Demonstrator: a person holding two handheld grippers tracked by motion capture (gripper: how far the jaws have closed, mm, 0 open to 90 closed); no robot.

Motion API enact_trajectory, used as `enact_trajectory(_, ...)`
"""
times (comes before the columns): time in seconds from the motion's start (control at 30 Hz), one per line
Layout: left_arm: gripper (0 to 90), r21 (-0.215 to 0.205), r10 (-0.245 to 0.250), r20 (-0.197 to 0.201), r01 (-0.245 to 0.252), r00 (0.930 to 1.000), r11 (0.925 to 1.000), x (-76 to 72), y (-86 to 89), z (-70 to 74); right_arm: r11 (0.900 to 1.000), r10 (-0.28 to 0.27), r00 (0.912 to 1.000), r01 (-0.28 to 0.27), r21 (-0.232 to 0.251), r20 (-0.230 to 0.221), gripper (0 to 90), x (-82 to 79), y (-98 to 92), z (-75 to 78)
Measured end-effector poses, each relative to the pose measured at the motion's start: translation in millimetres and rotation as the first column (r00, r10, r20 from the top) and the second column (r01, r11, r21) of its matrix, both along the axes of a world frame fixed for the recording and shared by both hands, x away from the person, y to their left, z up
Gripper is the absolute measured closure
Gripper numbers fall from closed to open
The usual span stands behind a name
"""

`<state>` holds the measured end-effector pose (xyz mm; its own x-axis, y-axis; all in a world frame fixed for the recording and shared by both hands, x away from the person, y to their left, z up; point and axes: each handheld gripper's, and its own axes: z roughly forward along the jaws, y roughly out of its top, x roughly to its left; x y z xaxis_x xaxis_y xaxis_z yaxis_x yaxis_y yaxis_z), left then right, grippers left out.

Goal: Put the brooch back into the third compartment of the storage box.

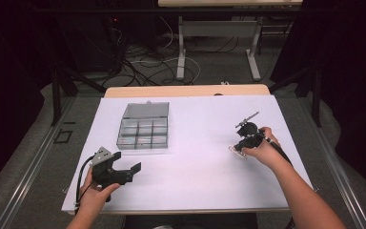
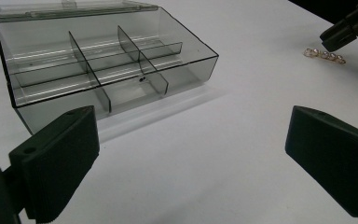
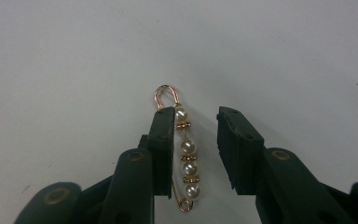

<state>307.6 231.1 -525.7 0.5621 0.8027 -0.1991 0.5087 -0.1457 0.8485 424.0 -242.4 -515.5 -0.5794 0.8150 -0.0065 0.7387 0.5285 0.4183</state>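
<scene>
Pearl pin (image 3: 185, 158) between parted right hand-held gripper (image 3: 195, 126) jaws, on table (image 3: 284, 56)

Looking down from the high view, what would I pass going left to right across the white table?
Left black two-jaw gripper → clear grey plastic compartment box → right black gripper poised over a small pearl-and-gold pin.

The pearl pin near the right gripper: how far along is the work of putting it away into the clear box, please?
Done: the clear compartment box stands open, its compartments look empty. In hand: the right gripper is down at the pearl pin, jaws on either side, one touching it, not yet closed; the pin still lies on the white table. Left, as it seems: grasping, carrying, dropping it in. The left gripper is open, holding nothing.
</scene>
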Motion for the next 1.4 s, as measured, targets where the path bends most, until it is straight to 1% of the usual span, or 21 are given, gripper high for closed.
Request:
enact_trajectory(0.03, 3.3, -0.001, -0.001, -0.002, 0.001, 1.0, 1.0, 0.0, 0.0, 0.0, 1.0, 0.007, 1.0, -0.007, -0.003, -0.007, 68.9, 0.3, 0.0, 0.4)
enact_trajectory(0.07, 3.3, -0.001, -0.001, -0.002, 0.001, 1.0, 1.0, 0.0, 0.0, 0.0, 1.0, 0.016, 0.9998, -0.016, 0.001, 0.009, 69.1, 1.4, -0.5, -1.5)
enact_trajectory(0.1, 3.3, -0.001, -0.001, -0.002, 0.001, 1.0, 1.0, 0.0, -0.1, -0.1, 1.0, -0.003, 0.9995, 0.002, 0.029, 0.032, 69.7, 1.2, 0.8, -4.7)
enact_trajectory(0.17, 3.3, -0.002, -0.002, -0.005, 0.002, 1.0, 1.0, 0.2, 0.0, -0.3, 0.999, -0.007, 0.9999, 0.007, 0.034, 0.011, 71.4, 1.8, 1.1, -5.3)
enact_trajectory(0.2, 3.3, -0.002, -0.002, -0.005, 0.002, 1.0, 1.0, 0.3, 0.0, -0.4, 1.0, -0.005, 0.9999, 0.005, 0.014, -0.013, 71.7, 1.9, 0.8, -3.7)
enact_trajectory(0.3, 3.3, -0.002, -0.002, -0.006, 0.002, 1.0, 1.0, 0.2, 0.0, -0.3, 1.0, 0.008, 1.0, -0.008, 0.028, 0.001, 73.0, 2.6, 0.7, -7.7)
enact_trajectory(0.33, 3.3, -0.003, -0.003, -0.006, 0.003, 1.0, 1.0, 0.2, 0.0, -0.3, 0.999, -0.001, 1.0, 0.001, 0.032, -0.003, 73.4, 2.5, 1.9, -7.8)
enact_trajectory(0.37, 3.3, -0.003, -0.003, -0.006, 0.003, 1.0, 1.0, 0.2, 0.0, -0.3, 1.0, -0.002, 0.9998, 0.002, 0.0, -0.02, 73.4, 2.3, 2.1, -6.1)
enact_trajectory(0.4, 3.3, -0.001, -0.003, -0.008, 0.003, 1.0, 1.0, 0.3, 0.0, -0.4, 1.0, 0.007, 0.9996, -0.007, 0.02, -0.027, 73.4, 2.2, 2.3, -7.0)
enact_trajectory(0.47, 3.3, -0.001, -0.003, -0.008, 0.003, 1.0, 1.0, 0.3, 0.0, -0.4, 1.0, -0.002, 1.0, 0.002, 0.024, -0.007, 73.8, 3.0, 2.9, -9.8)
enact_trajectory(0.5, 3.3, -0.001, -0.004, -0.008, 0.004, 1.0, 1.0, 0.4, 0.0, -0.5, 1.0, -0.001, 0.9999, 0.001, 0.007, -0.015, 73.9, 2.8, 3.0, -8.8)
enact_trajectory(0.53, 3.3, -0.002, -0.003, -0.009, 0.003, 1.0, 1.0, 0.4, 0.0, -0.5, 1.0, 0.0, 0.9995, 0.001, 0.02, -0.033, 73.9, 2.4, 3.3, -8.5)
enact_trajectory(0.7, 3.3, -0.002, -0.002, -0.009, 0.002, 1.0, 1.0, 0.5, 0.0, -0.6, 1.0, 0.006, 0.9996, -0.006, 0.003, -0.029, 75.3, 4.1, 3.6, -11.1)
enact_trajectory(0.73, 3.3, -0.002, -0.003, -0.009, 0.003, 0.9999, 1.0, 0.5, 0.1, -0.5, 1.0, 0.0, 0.9991, 0.0, -0.004, -0.043, 75.8, 3.9, 4.4, -10.1)
enact_trajectory(0.8, 3.3, -0.002, -0.004, -0.009, 0.004, 0.9999, 1.0, 0.4, 0.0, -0.5, 1.0, 0.002, 0.9995, -0.001, 0.026, -0.03, 76.7, 4.1, 5.1, -13.3)
enact_trajectory(0.87, 3.3, -0.002, -0.004, -0.009, 0.004, 1.0, 1.0, 0.4, 0.0, -0.4, 1.0, 0.002, 0.9996, -0.001, 0.027, -0.027, 77.1, 4.1, 5.0, -13.9)
enact_trajectory(0.9, 3.3, -0.003, -0.004, -0.008, 0.004, 1.0, 1.0, 0.3, 0.0, -0.2, 1.0, 0.012, 0.9983, -0.011, 0.008, -0.058, 77.9, 4.4, 5.5, -11.4)
enact_trajectory(0.93, 3.3, -0.002, -0.005, -0.007, 0.005, 1.0, 1.0, 0.2, 0.0, -0.2, 1.0, 0.01, 0.9992, -0.01, -0.009, -0.038, 78.2, 4.6, 5.6, -13.1)
enact_trajectory(1.07, 3.3, -0.005, -0.002, -0.007, 0.002, 1.0, 1.0, 0.3, 0.1, -0.3, 1.0, 0.008, 0.9989, -0.009, -0.01, -0.047, 78.5, 4.0, 6.8, -13.4)
enact_trajectory(1.17, 3.3, -0.006, -0.002, -0.006, 0.002, 1.0, 1.0, 0.5, 0.1, -0.3, 0.999, 0.033, 0.9979, -0.033, -0.003, -0.056, 79.1, 4.6, 6.8, -14.2)
enact_trajectory(1.4, 3.3, -0.005, -0.002, -0.007, 0.002, 1.0, 1.0, 0.5, 0.1, -0.3, 0.999, 0.034, 0.998, -0.035, -0.009, -0.052, 80.3, 4.8, 6.6, -14.4)
